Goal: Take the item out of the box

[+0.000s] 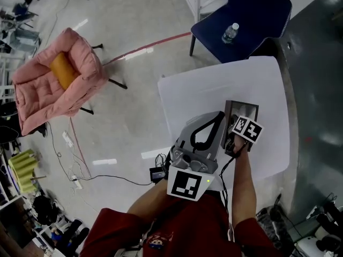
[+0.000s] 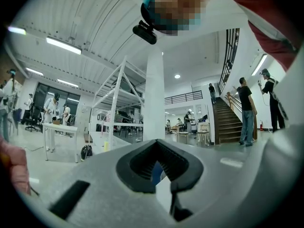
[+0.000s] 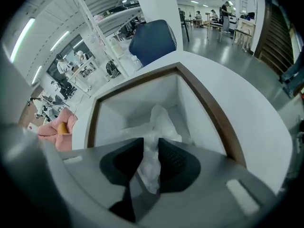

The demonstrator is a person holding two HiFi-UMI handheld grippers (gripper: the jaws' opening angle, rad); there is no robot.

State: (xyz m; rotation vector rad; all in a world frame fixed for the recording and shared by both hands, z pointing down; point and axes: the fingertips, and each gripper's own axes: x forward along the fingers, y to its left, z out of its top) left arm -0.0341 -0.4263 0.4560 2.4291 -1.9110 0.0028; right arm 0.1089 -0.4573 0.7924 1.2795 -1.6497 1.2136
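Observation:
An open box [image 1: 244, 108] with a brown rim [image 3: 213, 119] and white inside stands on the white table [image 1: 214, 90]. A crumpled clear plastic bag [image 3: 160, 120] lies in it. My right gripper [image 3: 151, 152] points steeply down into the box, and the bag reaches up between its pads, which stand slightly apart around it without a clear squeeze. In the head view the right gripper [image 1: 239, 134] is mostly covered by its marker cube. The left gripper [image 1: 218, 116] hovers level beside the box at its left, fingertips together and nothing in them; the left gripper [image 2: 156, 147] faces out across the room.
A blue chair [image 1: 252, 15] with a water bottle [image 1: 230, 32] on it stands behind the table. A pink padded chair [image 1: 56, 82] sits on the floor at the left, with cables [image 1: 75, 165] near it. People [image 2: 246, 109] stand by a staircase across the room.

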